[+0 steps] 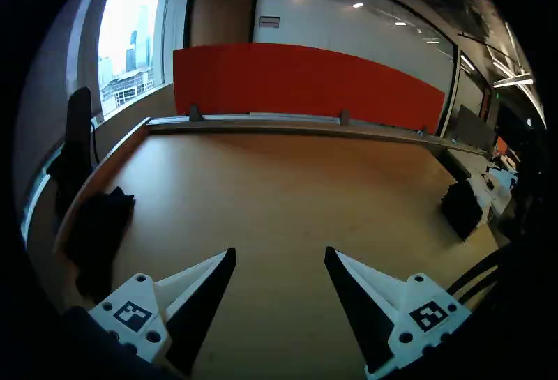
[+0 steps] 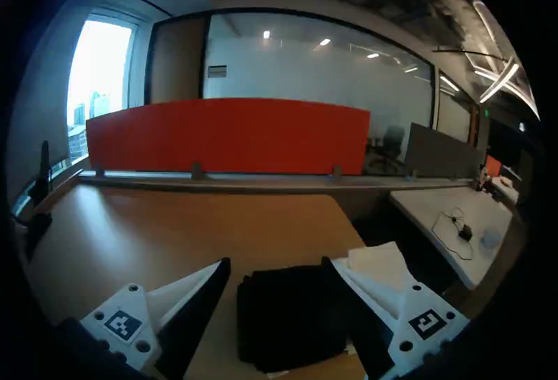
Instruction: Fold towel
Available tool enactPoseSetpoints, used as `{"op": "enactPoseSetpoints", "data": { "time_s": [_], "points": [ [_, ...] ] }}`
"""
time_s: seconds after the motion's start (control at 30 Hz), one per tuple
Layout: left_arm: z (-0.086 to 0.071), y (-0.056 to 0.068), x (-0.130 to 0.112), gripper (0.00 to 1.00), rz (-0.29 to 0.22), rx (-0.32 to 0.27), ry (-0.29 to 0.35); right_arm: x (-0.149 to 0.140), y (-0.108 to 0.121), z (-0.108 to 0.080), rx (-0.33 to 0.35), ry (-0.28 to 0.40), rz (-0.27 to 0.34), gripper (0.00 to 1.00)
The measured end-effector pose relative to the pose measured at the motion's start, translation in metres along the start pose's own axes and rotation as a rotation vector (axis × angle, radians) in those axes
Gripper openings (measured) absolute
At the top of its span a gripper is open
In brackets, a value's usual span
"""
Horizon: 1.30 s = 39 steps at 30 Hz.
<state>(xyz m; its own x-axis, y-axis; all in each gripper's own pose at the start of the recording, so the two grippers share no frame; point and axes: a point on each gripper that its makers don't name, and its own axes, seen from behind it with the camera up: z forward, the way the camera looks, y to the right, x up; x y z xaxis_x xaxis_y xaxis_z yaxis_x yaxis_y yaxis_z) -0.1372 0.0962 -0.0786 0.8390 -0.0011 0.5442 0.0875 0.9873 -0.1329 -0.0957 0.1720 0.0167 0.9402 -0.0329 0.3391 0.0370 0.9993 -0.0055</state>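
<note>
Wood-toned counter (image 1: 279, 185) runs out ahead of me in the left gripper view. At its far left a bright window (image 1: 132, 38) looks onto city buildings, and below it a dark crumpled bundle (image 1: 101, 230) sits at the counter's left edge; I cannot tell what it is. My left tool (image 1: 279, 261) hangs over bare wood with its fingers spread wide, holding nothing. Behind stands a red partition (image 1: 307, 80) along the counter's back edge. At the right edge there is another dark shape (image 1: 462, 207), too distorted to identify.

The right gripper view adds what the left one lacks. Here my right tool (image 2: 275, 265) is spread apart too, and a folded black towel (image 2: 293, 317) lies flat on the counter between its fingers. The left finger stands clear of the cloth, while the right finger overlaps the towel's right side, so there is no pinch. A white folded piece (image 2: 376, 258) pokes out just beyond that right finger, near the counter's right edge. Farther right, across a gap, a white desk (image 2: 418, 206) carries a thin cable (image 2: 450, 225).
</note>
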Motion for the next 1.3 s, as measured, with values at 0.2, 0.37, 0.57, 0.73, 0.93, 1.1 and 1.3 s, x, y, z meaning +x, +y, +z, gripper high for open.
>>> {"op": "enactPoseSetpoints", "data": {
  "time_s": [0.2, 0.37, 0.57, 0.73, 0.93, 1.1, 1.3],
  "points": [
    [0.003, -0.004, 0.024, 0.94, -0.010, 0.011, 0.082, 0.019, -0.015, -0.004, 0.014, 0.053, 0.005, 1.00],
    [0.003, -0.012, 0.053, 0.94, -0.020, 0.029, 0.181, 0.028, -0.023, -0.005, 0.018, 0.070, 0.016, 1.00],
    [0.007, -0.026, 0.078, 0.94, -0.020, 0.068, 0.251, 0.035, -0.039, -0.005, 0.037, 0.076, 0.042, 1.00],
    [0.010, -0.035, 0.094, 0.94, -0.005, 0.093, 0.290, 0.041, -0.053, -0.005, 0.046, 0.085, 0.051, 1.00],
    [0.012, -0.043, 0.105, 0.94, -0.005, 0.105, 0.317, 0.049, -0.078, -0.005, 0.063, 0.108, 0.034, 1.00],
    [0.013, -0.047, 0.113, 0.94, 0.002, 0.113, 0.336, 0.058, -0.104, -0.007, 0.082, 0.131, 0.025, 1.00],
    [0.014, -0.055, 0.125, 0.94, 0.015, 0.124, 0.366, 0.066, -0.133, -0.006, 0.098, 0.154, 0.021, 1.00]
  ]
}}
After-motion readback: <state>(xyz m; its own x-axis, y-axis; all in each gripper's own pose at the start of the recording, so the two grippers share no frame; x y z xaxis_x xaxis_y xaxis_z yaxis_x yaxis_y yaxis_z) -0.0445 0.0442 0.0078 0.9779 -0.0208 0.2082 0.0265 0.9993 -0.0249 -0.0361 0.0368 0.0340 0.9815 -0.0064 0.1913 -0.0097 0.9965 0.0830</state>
